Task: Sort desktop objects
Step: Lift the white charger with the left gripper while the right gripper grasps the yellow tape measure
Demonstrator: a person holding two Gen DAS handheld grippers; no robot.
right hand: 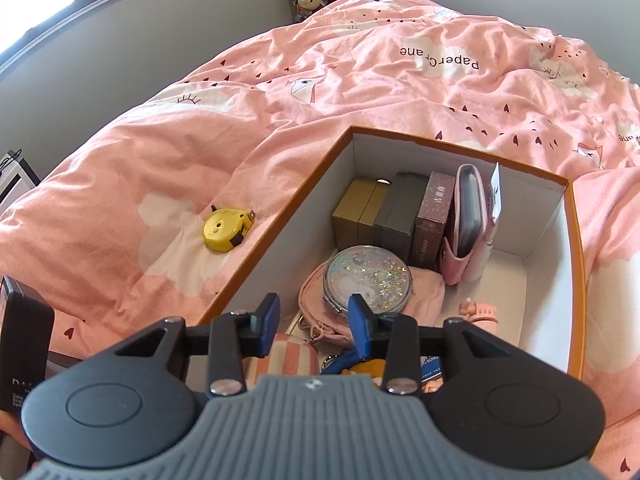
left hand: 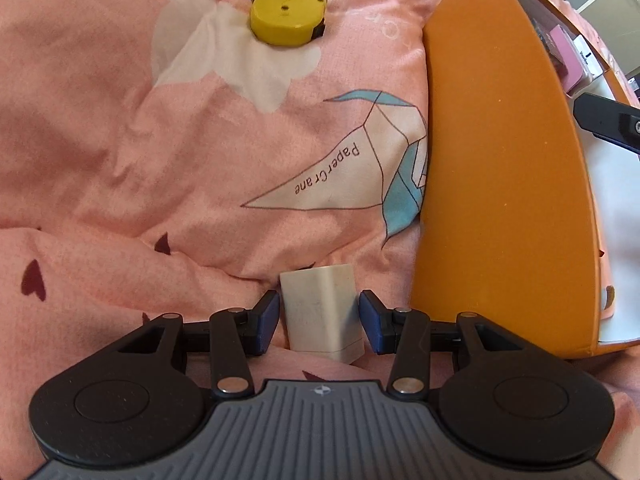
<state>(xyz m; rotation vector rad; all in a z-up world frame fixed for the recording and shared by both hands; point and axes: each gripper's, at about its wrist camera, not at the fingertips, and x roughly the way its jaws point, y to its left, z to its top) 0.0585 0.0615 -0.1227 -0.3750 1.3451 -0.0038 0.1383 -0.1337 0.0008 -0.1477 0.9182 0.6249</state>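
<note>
A white charger block [left hand: 322,312] lies on the pink quilt between the fingers of my left gripper [left hand: 319,322]. The jaws stand open around it, close to its sides. A yellow tape measure [left hand: 286,18] lies farther off on the quilt; it also shows in the right wrist view [right hand: 225,229]. The orange box [left hand: 500,184] stands to the right. My right gripper [right hand: 314,316] is open and empty, above the box's near end [right hand: 256,256]. Inside are a glitter compact mirror [right hand: 366,276], a pink pouch [right hand: 424,296], small boxes [right hand: 396,212] and a pink wallet [right hand: 468,224].
The pink quilt [right hand: 360,92] covers the whole bed, with folds. A grey wall [right hand: 120,52] runs behind. A black device [right hand: 24,344] sits at the left edge. The other gripper's black part [left hand: 608,122] shows over the box.
</note>
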